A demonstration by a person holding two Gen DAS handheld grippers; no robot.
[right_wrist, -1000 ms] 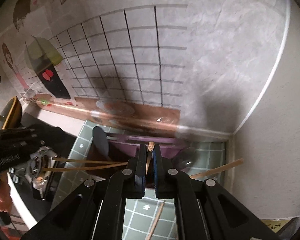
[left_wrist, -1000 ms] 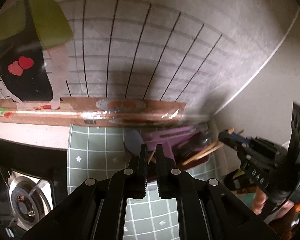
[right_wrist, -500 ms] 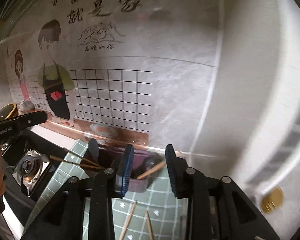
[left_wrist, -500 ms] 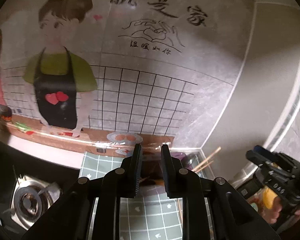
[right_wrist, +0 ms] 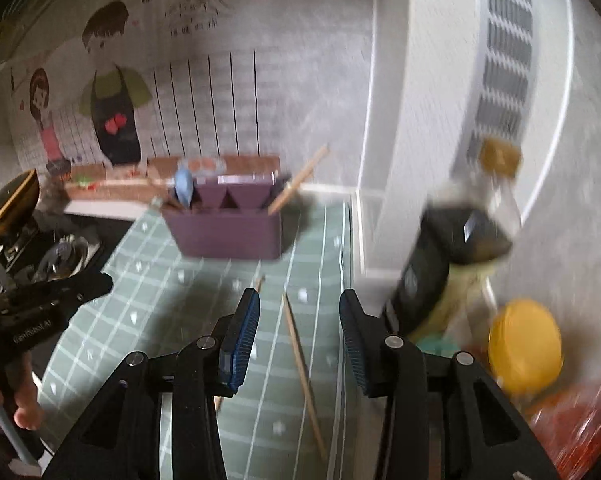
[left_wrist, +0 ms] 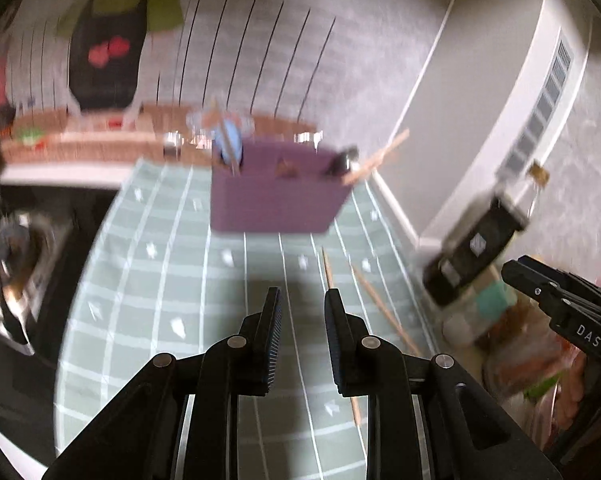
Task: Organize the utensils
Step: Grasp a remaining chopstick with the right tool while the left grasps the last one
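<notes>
A purple utensil holder (left_wrist: 278,192) stands at the back of the green grid mat (left_wrist: 180,280), also in the right wrist view (right_wrist: 226,228). It holds a blue spoon (right_wrist: 184,188) and wooden chopsticks (right_wrist: 298,184). Two loose chopsticks (left_wrist: 380,312) lie on the mat in front of it; one (right_wrist: 302,360) lies between my right fingers' line of sight. My left gripper (left_wrist: 300,320) is open and empty above the mat. My right gripper (right_wrist: 298,320) is open and empty above the loose chopstick. The frames are blurred.
A gas burner (left_wrist: 12,264) sits left of the mat. A dark bottle (right_wrist: 428,264), a yellow lid (right_wrist: 524,344) and jars stand at the right by the wall. The other gripper shows in each view, with the right one in the left wrist view (left_wrist: 560,312).
Both grippers have opened and pulled back from the holder, tilting down toward the mat. The holder is now farther away and the loose chopsticks show on the mat.
</notes>
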